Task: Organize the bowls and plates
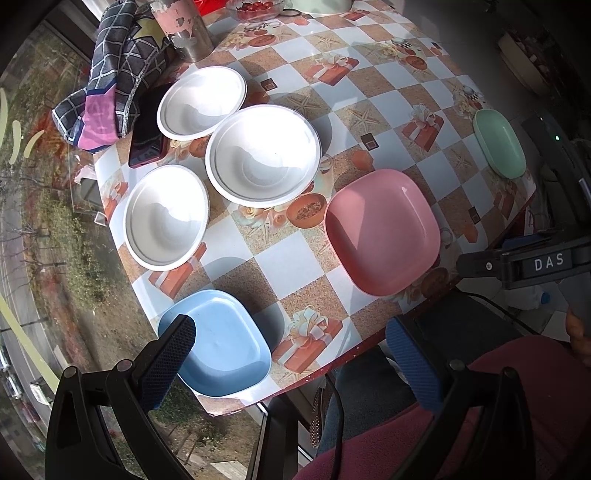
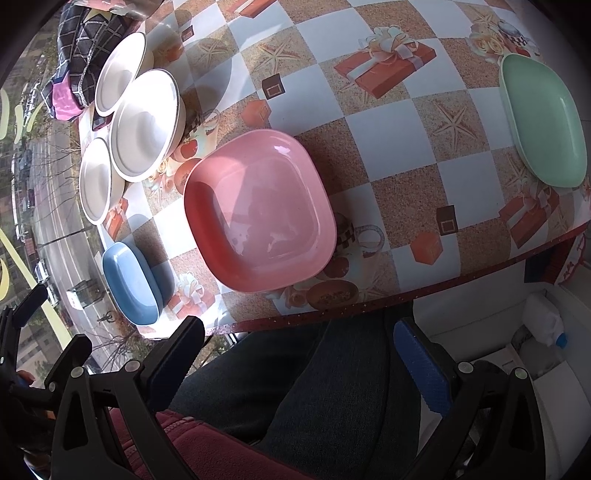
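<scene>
Three white bowls stand apart on the checked tablecloth: a large bowl (image 1: 263, 154) (image 2: 146, 123) in the middle, a far bowl (image 1: 201, 102) (image 2: 119, 72) and a near bowl (image 1: 166, 217) (image 2: 96, 181). A pink plate (image 1: 382, 230) (image 2: 260, 210), a blue plate (image 1: 221, 341) (image 2: 131, 282) and a green plate (image 1: 499, 143) (image 2: 543, 120) lie separately. My left gripper (image 1: 291, 363) hangs open above the table's near edge, its left finger over the blue plate. My right gripper (image 2: 299, 365) is open over the person's lap, short of the pink plate. Both hold nothing.
A dark checked cloth (image 1: 114, 70), a dark phone (image 1: 149, 129) and a pink and metal tumbler (image 1: 186, 31) sit at the far left. A glass bowl of red fruit (image 1: 255, 9) stands at the back. The table edge (image 2: 424, 288) runs just before the person's legs (image 2: 314, 387).
</scene>
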`<state>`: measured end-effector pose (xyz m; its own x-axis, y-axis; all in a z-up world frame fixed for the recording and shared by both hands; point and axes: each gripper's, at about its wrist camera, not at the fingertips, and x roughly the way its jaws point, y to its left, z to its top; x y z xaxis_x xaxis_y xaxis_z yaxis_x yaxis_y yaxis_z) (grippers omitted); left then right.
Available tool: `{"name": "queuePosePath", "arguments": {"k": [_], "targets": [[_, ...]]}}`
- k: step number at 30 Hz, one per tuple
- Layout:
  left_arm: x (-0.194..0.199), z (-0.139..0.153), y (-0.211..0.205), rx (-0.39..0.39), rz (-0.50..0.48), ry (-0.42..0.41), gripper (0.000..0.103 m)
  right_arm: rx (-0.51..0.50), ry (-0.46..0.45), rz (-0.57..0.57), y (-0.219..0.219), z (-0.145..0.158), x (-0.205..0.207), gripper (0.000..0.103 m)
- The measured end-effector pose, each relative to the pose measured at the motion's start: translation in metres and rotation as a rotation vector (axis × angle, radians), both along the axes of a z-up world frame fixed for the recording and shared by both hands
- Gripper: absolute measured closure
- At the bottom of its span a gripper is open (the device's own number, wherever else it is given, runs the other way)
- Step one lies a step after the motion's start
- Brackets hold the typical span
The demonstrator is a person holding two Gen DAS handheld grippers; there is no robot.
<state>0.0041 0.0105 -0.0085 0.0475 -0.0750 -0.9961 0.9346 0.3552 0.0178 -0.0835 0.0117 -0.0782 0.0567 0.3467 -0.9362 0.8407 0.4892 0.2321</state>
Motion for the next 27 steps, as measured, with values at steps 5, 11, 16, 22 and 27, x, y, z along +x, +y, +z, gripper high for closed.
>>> {"name": "queuePosePath", "arguments": {"k": [5,11,16,22,27], "targets": [[0.003,-0.005,-0.001,0.011,0.003,-0.017,0.0,0.009,0.011,-0.004,-0.002,-0.004,-0.002,0.0],[0.007,-0.02,-0.002,0.011,0.025,0.006,0.0,0.01,0.029,-0.03,-0.007,-0.015,-0.012,0.0],[0.005,-0.045,-0.01,0.031,0.031,0.023,0.0,-0.009,0.065,-0.014,-0.013,-0.029,-0.016,0.0],[0.003,-0.082,-0.025,0.051,0.091,0.07,0.0,-0.172,0.112,0.108,-0.019,-0.039,-0.003,0.0],[0.005,-0.105,-0.034,0.06,0.164,0.079,0.0,-0.179,0.112,0.148,-0.023,-0.057,0.005,0.0]]}}
